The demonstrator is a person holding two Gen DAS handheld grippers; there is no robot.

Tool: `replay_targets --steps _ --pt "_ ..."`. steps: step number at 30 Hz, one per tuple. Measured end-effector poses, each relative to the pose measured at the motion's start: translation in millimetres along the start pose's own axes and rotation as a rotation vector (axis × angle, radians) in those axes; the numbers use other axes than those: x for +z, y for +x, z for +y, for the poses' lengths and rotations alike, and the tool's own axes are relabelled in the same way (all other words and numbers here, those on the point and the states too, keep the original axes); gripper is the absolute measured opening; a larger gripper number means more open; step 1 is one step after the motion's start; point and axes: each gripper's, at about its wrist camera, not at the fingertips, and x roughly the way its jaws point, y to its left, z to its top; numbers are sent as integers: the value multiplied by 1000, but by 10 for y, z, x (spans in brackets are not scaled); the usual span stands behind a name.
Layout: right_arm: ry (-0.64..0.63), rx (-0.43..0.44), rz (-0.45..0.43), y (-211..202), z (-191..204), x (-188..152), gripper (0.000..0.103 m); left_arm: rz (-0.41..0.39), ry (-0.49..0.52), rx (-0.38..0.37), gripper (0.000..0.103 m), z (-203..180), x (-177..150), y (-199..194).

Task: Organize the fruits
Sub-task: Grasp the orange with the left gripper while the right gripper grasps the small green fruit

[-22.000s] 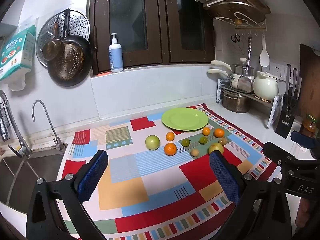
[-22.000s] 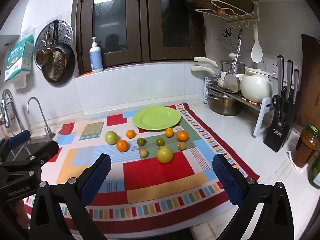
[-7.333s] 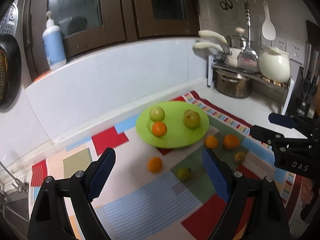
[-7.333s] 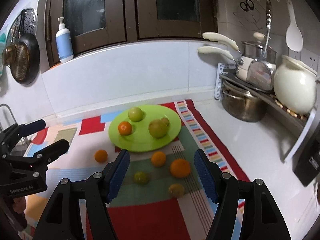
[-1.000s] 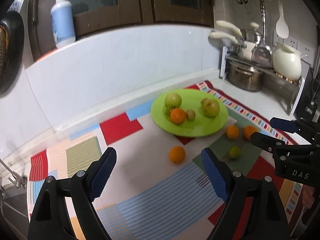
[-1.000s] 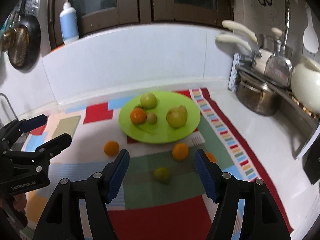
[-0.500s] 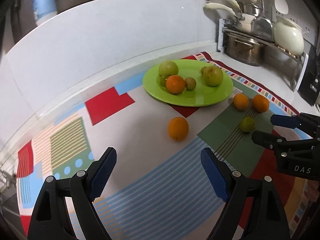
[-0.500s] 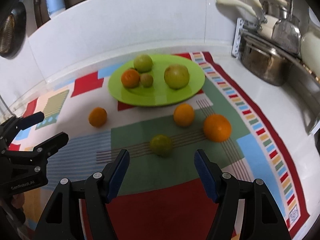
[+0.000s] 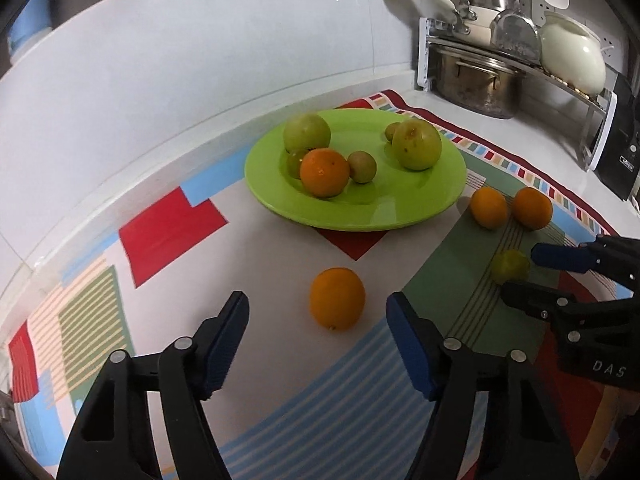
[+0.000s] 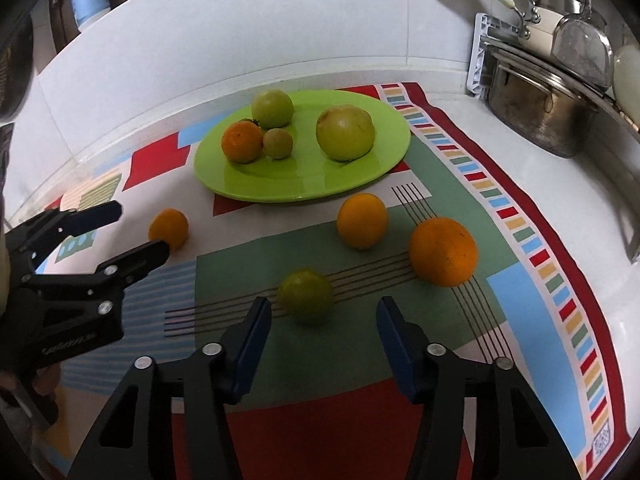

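Both pairs of fingers stand wide apart, gripping nothing. Left gripper (image 9: 318, 330) hovers low over the mat (image 9: 168, 224), an orange (image 9: 337, 298) lying just ahead of its gap, untouched. Right gripper (image 10: 324, 334) hangs over the mat's green patch with a green citrus (image 10: 306, 295) at 12 o'clock, just beyond its tips — near, not touching. Two more oranges (image 10: 362, 221) (image 10: 443, 252) lie at 1 o'clock of that citrus, close together. At 12 o'clock sits the plate (image 10: 304, 184), holding two large green fruits (image 10: 272, 109) (image 10: 345, 132), one orange (image 10: 242, 141) and a small brownish fruit (image 10: 277, 143) touching it. In the left view, further small fruits (image 9: 392, 131) (image 9: 294, 162) show partly hidden behind the others. Pots (image 9: 474, 76) stand on a rack at 2 o'clock.
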Motion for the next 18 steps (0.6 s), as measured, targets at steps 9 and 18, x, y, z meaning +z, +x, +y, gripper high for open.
replay_targets --steps 9,18 --pt "-2 43 12 74 -16 38 38 31 0 -13 54 -48 40 172" --pt "-8 57 8 85 -7 58 30 56 -33 -48 31 -56 53 230"
